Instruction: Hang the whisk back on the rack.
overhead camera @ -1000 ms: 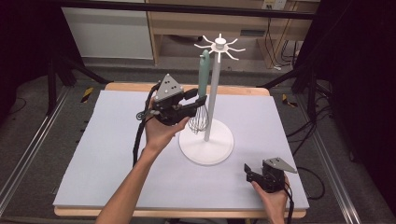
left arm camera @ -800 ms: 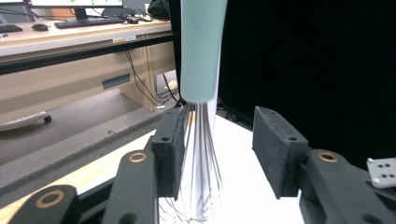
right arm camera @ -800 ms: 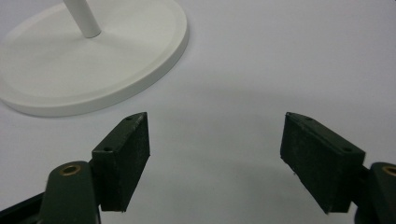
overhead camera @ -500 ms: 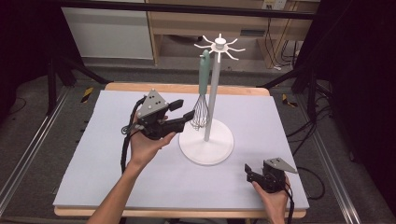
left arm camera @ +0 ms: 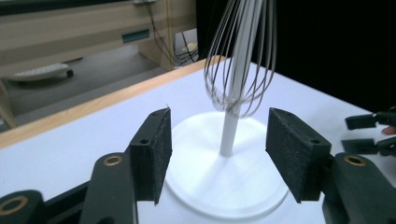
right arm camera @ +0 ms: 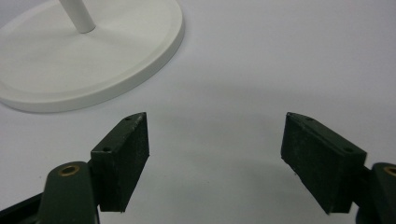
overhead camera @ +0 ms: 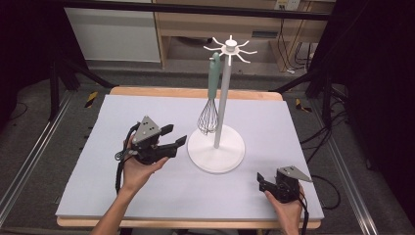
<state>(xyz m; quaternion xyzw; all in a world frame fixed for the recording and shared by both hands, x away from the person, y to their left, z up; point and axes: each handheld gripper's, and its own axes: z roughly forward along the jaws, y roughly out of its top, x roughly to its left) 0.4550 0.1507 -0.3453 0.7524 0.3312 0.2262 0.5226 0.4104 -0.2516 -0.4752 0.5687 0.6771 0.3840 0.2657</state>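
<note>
A whisk with a pale green handle is seen hanging from a hook of the white stand, its wire head held beside the upright pole and just above the round base. The left gripper is held to the left of the stand, near the base but apart from it, with its jaws spread wide and nothing between them. In the left gripper view the whisk wires and the pole are framed between the two open pads, well ahead of them, with the white base lying beyond the pad tips. The right gripper is rested low at the near right part of the table, well apart from the whisk; its jaws are likewise held apart and empty, as shown in the right gripper view, where the edge of the stand base is seen ahead and to the left. Between the left gripper and the whisk, only the pale tabletop and the base rim are seen.
</note>
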